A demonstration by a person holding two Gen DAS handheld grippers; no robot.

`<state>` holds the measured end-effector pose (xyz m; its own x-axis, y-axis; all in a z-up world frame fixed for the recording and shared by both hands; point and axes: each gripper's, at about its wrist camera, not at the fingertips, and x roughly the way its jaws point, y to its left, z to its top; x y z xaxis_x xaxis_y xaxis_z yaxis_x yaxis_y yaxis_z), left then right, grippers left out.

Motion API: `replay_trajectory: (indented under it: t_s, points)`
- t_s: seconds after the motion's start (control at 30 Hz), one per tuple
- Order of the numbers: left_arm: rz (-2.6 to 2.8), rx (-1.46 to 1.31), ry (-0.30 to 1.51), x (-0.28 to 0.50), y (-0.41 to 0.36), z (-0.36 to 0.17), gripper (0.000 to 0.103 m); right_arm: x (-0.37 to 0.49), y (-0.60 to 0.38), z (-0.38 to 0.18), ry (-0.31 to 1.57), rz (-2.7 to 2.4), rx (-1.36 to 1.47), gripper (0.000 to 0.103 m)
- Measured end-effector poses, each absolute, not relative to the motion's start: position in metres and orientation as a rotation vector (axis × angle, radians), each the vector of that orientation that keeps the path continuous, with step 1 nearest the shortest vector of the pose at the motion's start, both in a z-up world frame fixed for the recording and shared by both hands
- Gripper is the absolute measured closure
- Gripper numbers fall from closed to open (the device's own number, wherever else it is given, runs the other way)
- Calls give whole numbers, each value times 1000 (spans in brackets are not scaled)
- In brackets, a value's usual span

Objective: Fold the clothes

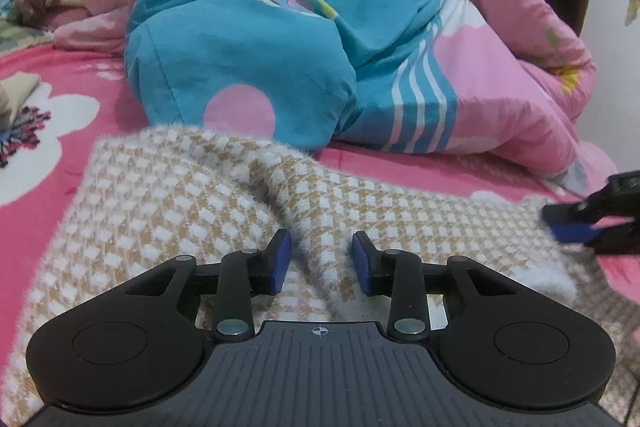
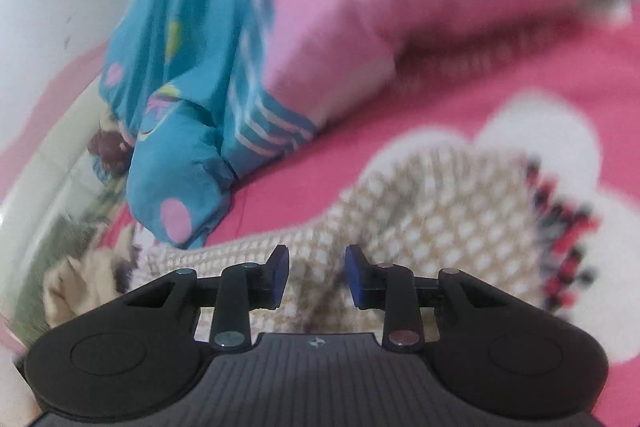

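We are holding both tools spread, left tool (image 1: pixel 321 261) and right tool (image 2: pixel 316 275), over the sweater (image 1: pixel 168 195) lying rumpled on the bed (image 1: pixel 48 151) beside the quilt (image 1: pixel 248 39)

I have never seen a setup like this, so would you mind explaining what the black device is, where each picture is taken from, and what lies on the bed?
There is no robot arm here: a person holds a two-finger gripper in each hand, and a fisheye camera on each looks forward along its blue-padded fingers. One picture comes from the left gripper, the other, blurred, from the right gripper. Both are open and hold nothing. Beneath them lies a fuzzy beige-and-white checked garment, rumpled, on a pink flowered bedsheet. Behind it sits a bundled blue-and-pink quilt. The right gripper also shows at the left view's right edge.
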<state>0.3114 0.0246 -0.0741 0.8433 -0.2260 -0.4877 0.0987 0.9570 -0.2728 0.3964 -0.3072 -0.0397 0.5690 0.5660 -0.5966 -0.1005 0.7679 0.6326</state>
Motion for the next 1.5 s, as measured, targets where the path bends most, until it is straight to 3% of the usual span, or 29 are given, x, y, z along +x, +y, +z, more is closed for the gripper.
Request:
replay_trajectory:
  t_s: [0.1,0.17,0.2,0.23,0.4,0.6,0.8,0.9,0.97,1.03,1.2,1.33,1.5]
  points:
    - [-178,-255,538,311,26,-75,69,401,-294,-50,931,445,588,66]
    - [-179,-255,535,311,26,-75,69,398,-287,-50,921,444,550,77]
    - [-180,-255,532,310,26,-75,69,396,-286,-46,894,452,531,92]
    - [-181,-254,530,309,26,-76,69,394,-285,-41,863,462,510,93]
    - [-186,-241,529,309,24,-76,67,389,-286,-43,816,423,413,93]
    - [-193,-256,528,309,26,-77,67,377,-290,-38,758,358,306,70]
    - [-196,-267,525,309,27,-78,67,327,-248,-1,597,494,89,74]
    - [-194,-278,500,303,30,-74,68,324,-209,-42,686,499,-148,74]
    - [-229,-202,434,288,20,-62,68,308,-198,-64,592,472,-262,73]
    - [-270,-114,361,271,9,-50,68,309,-196,-59,603,455,-255,73]
    - [-296,130,496,276,-30,-73,68,315,-201,-45,619,459,-212,75]
    - [-307,109,505,276,-27,-74,68,319,-215,-10,489,419,-96,75]
    - [-333,48,516,277,-19,-75,68,364,-230,-57,655,320,-61,77]
